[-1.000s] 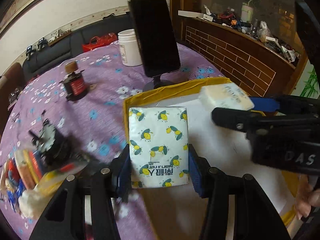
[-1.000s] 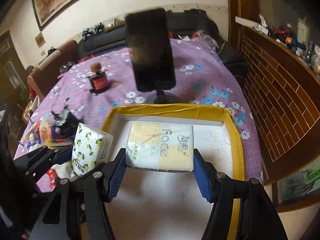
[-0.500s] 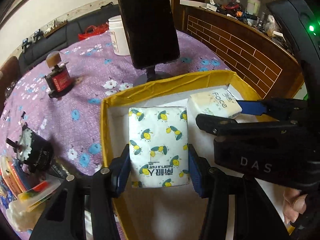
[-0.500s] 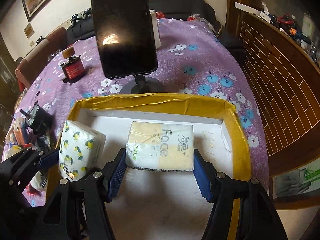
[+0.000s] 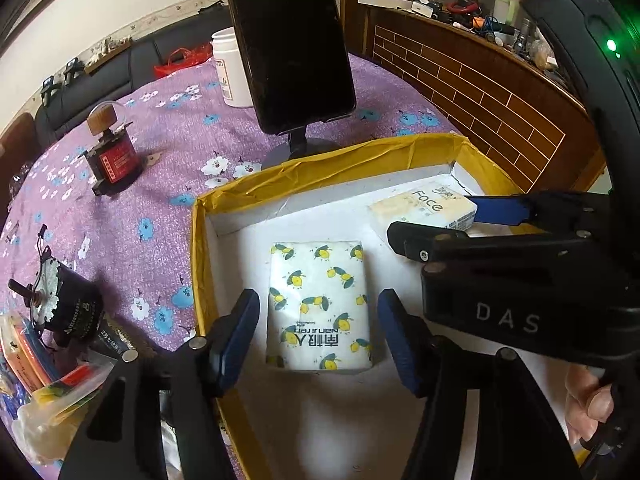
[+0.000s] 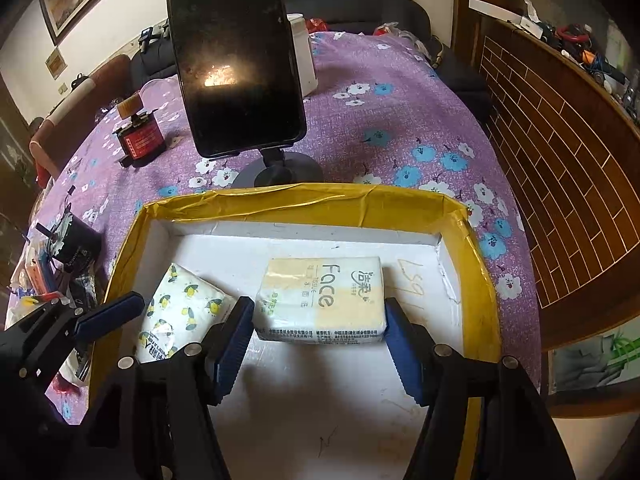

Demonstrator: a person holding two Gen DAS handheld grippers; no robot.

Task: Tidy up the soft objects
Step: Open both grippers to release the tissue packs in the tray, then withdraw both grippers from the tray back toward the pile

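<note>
Left wrist view: at 9 o'clock a black motor sits on the purple floral tablecloth. At centre, the left gripper stands wide, its blue pads clear of the lemon-print tissue pack lying flat in the yellow-rimmed box. Toward 2 o'clock, the right gripper looks parted around the "Face" tissue pack, resting on the box floor.

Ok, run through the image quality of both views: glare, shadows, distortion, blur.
Left wrist view: strong fisheye bending with dark corners; a green LED flares top right; the lemon-print tissue pack is sharp. Right wrist view: a bright reflection sits on the phone screen; the Face tissue pack casts a soft shadow on the white floor of the box; edges curve.
</note>
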